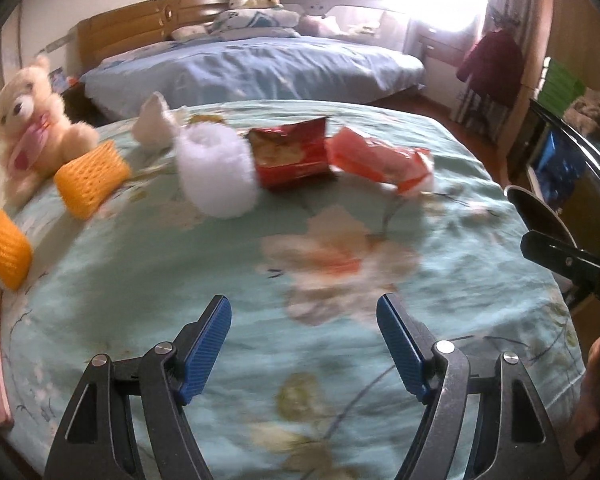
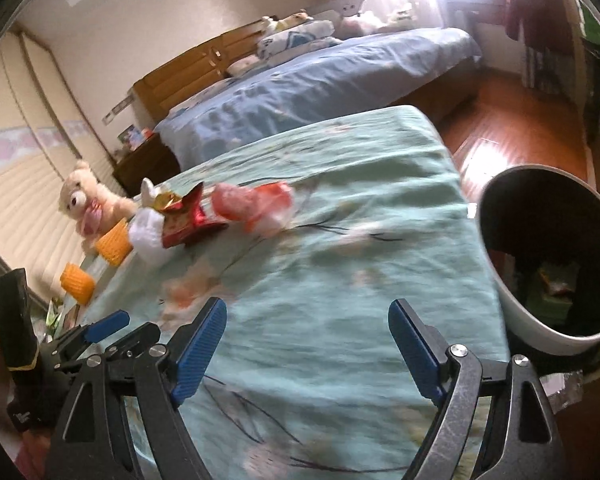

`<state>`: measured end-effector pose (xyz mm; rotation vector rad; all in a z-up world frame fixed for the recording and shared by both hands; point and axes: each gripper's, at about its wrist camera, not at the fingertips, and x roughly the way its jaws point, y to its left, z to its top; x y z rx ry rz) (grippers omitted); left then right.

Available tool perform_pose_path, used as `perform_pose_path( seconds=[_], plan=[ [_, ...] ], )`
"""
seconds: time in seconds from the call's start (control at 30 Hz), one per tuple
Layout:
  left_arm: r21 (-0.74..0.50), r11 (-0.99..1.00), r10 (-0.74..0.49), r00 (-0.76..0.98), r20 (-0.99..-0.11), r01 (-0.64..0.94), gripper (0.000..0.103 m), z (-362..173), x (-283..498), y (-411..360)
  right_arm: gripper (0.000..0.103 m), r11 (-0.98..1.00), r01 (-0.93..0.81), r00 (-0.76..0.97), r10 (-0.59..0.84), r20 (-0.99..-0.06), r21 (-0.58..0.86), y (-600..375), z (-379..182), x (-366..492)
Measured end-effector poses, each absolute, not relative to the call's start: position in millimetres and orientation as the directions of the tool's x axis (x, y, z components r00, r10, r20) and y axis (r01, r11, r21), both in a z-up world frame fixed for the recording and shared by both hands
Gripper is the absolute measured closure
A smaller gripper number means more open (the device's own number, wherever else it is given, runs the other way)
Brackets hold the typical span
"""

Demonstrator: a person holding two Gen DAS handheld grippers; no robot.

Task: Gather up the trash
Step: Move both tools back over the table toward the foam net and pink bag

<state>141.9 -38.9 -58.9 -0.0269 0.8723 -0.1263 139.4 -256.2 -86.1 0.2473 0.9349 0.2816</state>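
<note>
Currently, the left gripper (image 1: 304, 316) and right gripper (image 2: 308, 320) both stand with fingers apart, empty. The red snack bag (image 1: 290, 156) lies on the bedspread (image 1: 220, 280), touching the white foam sleeve (image 1: 216, 172). Judged light, crinkly and slippery; pinch its open top edge.

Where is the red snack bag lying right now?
In the left wrist view, the red snack bag lies on the floral bedcover, between the white foam net and pink wrapper.
</note>
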Motion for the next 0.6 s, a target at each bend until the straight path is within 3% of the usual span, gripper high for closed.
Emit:
perform_pose_path(
  seconds=[0.6],
  plan=[
    [-0.119,0.993,-0.106,0.640,-0.761,0.023,0.028,-61,188,-4,0.018,0.914,-0.242,0.505,0.405,-0.762,0.325,-212,-108,200]
  ],
)
